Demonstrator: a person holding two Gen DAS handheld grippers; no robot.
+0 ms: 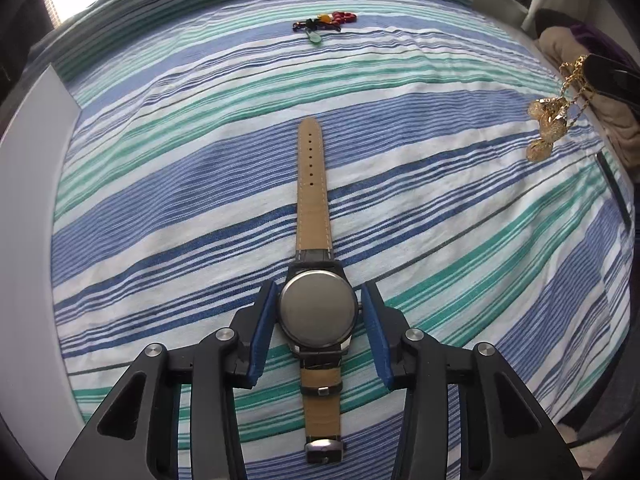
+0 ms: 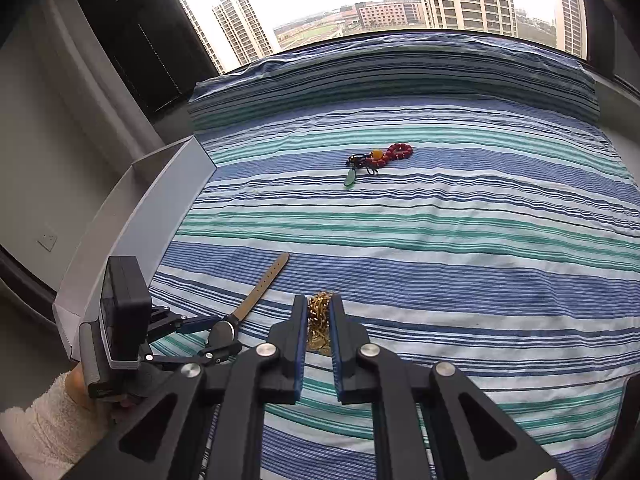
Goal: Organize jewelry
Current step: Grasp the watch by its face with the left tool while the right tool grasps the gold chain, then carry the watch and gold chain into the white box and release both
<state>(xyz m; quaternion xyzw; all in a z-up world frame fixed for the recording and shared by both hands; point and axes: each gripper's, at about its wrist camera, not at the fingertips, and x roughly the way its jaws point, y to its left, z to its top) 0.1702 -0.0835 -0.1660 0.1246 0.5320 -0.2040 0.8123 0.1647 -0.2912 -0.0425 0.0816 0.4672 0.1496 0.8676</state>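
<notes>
A wristwatch with a tan strap lies face down on the striped bedspread. My left gripper is open, its blue pads on either side of the watch case, with small gaps. My right gripper is shut on a gold chain necklace and holds it above the bedspread; the necklace hangs at the right in the left wrist view. The watch and left gripper show at the lower left of the right wrist view. A red bead bracelet with a green pendant lies far back.
A white open box stands along the left edge of the bed, also seen in the left wrist view. The bead bracelet lies near the far edge. Beige and purple cloth is piled at the right. A window is behind.
</notes>
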